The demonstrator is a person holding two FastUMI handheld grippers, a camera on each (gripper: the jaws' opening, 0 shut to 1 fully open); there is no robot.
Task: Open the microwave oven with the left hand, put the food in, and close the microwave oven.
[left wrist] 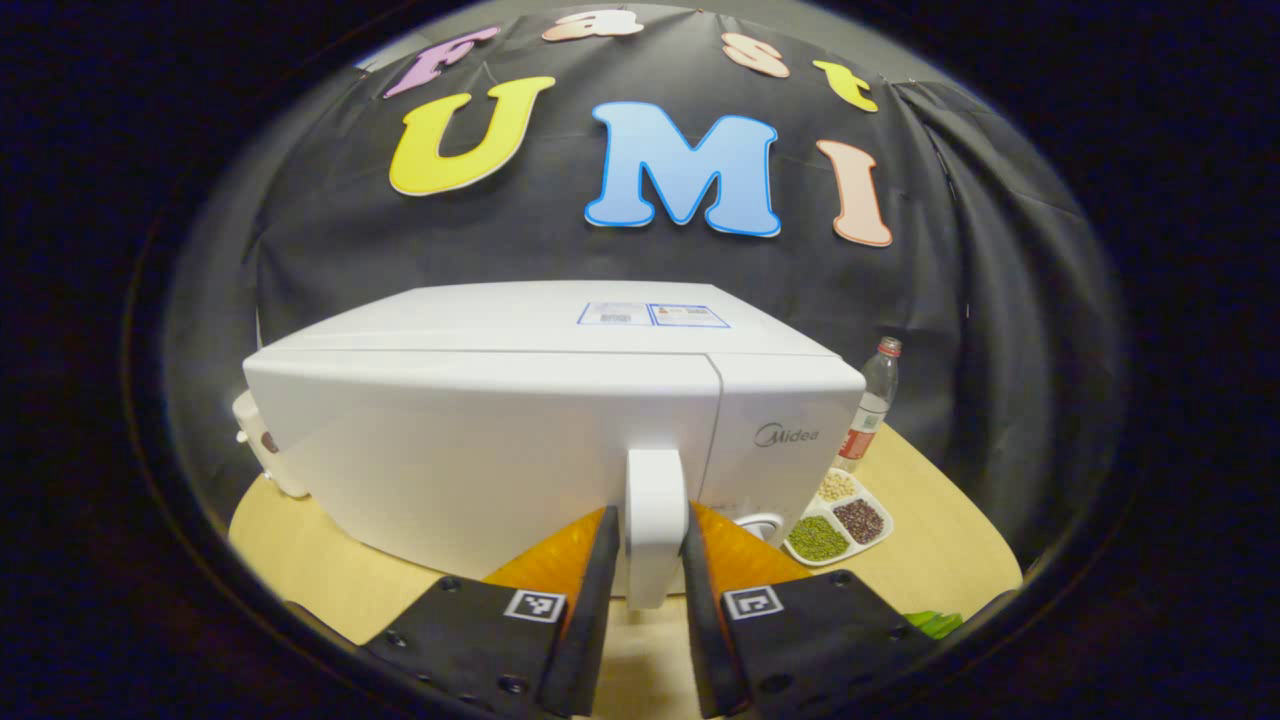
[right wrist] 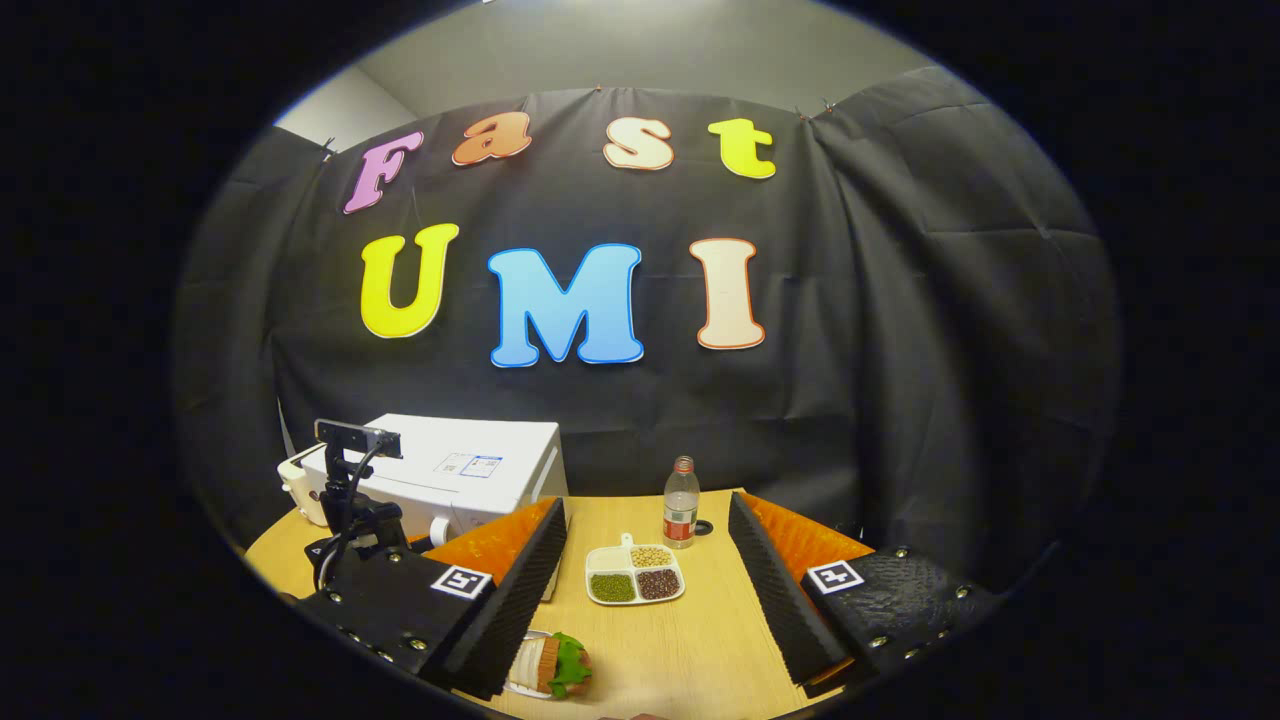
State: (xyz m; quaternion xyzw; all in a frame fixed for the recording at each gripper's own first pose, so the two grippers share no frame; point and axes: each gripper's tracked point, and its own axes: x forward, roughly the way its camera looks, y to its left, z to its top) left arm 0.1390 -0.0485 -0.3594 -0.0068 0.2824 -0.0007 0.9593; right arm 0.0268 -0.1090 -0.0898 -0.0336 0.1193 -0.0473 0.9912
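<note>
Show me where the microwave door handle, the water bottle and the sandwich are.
microwave door handle (left wrist: 655, 520), left gripper view, on the white upright bar between the tongs' fingers.
water bottle (right wrist: 681, 512), right gripper view, on the clear body above the label.
sandwich (right wrist: 556, 664), right gripper view, on the bread and lettuce at the table's near edge.

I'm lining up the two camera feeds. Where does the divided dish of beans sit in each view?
Left gripper view: the bean dish is at lower right, just right of the microwave, below the bottle.
Right gripper view: the bean dish is at lower centre on the table, between the jaws, in front of the bottle.
Shared landmark: the bottle, standing just behind the dish.
</note>
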